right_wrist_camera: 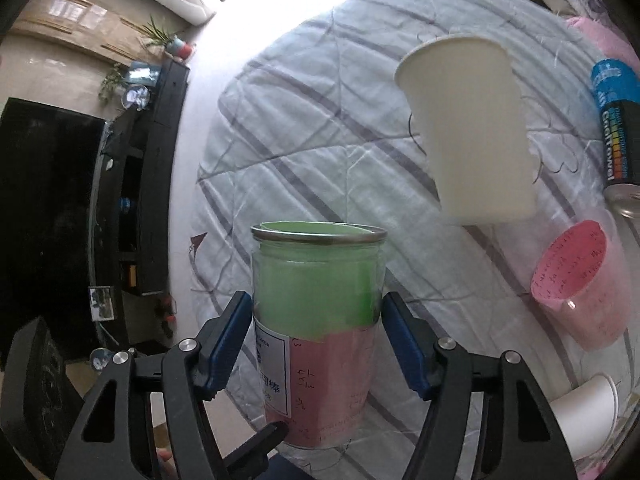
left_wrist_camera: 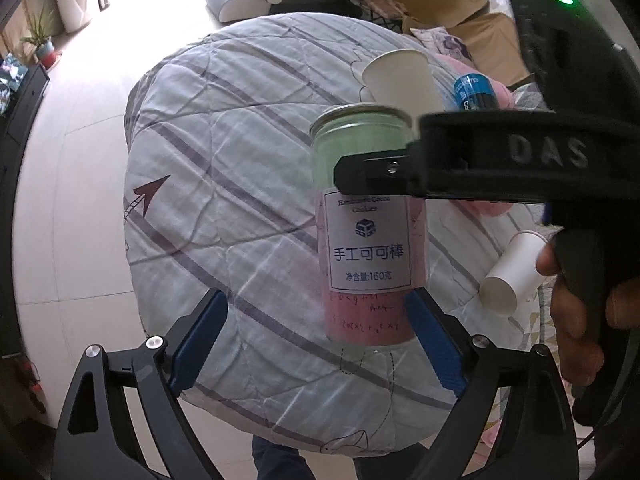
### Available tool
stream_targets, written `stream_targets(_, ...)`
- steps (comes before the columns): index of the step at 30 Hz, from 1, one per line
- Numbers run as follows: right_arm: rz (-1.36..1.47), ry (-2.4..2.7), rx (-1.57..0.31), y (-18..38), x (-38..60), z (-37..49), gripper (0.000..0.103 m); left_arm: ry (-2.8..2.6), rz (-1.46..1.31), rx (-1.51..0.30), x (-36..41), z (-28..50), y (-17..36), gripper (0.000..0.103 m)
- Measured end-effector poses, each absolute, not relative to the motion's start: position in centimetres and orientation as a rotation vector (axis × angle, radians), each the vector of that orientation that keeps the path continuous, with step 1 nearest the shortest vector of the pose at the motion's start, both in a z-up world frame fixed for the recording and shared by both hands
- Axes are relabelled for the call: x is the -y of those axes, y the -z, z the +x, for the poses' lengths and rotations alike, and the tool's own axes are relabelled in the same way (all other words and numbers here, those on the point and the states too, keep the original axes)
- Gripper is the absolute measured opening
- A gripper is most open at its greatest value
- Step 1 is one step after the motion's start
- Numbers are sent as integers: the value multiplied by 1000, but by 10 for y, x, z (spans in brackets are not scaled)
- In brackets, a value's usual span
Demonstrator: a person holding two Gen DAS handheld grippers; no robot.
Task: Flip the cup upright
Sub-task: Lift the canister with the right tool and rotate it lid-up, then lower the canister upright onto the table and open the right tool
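Note:
A clear jar-like cup (left_wrist_camera: 366,224) with a metal rim, green and pink paper inside and a white label stands upright, mouth up, over the striped quilt. My right gripper (right_wrist_camera: 318,340) is shut on it, blue pads on both sides of its middle (right_wrist_camera: 318,320). In the left wrist view the right gripper's black finger (left_wrist_camera: 376,176) crosses the cup's upper part. My left gripper (left_wrist_camera: 316,340) is open, its right pad close to the cup's base and its left pad well apart.
A white paper cup (right_wrist_camera: 468,128) stands behind the jar. A second paper cup (right_wrist_camera: 584,412) and a clear cup with pink lining (right_wrist_camera: 580,280) lie on their sides at the right. A blue-black spray can (right_wrist_camera: 616,128) lies at the far right. The quilt (left_wrist_camera: 224,184) covers a round surface with floor around it.

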State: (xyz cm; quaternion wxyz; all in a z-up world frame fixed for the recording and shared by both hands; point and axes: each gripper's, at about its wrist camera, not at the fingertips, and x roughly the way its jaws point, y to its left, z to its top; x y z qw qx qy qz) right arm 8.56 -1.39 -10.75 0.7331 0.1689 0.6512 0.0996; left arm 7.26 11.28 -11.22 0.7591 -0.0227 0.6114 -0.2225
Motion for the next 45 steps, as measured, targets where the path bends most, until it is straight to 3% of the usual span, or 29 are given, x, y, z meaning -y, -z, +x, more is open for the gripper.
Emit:
stream_targets(16,188,-123,-1044,67,10,23,68,480,-32,-1282,-105,60,117,98)
stream_targets(30,96,-108,-725,76,3,-43,69,357,-38,-1194,-104,22,138,97)
stream_targets(41,106,-198,-696,89,13,-71,70,243,-2,-1073,-95,-28,135,97)
stream_targets(45,115,-187,-699,87,17,-74,75,220,25,-1043,-90,-38,128,97)
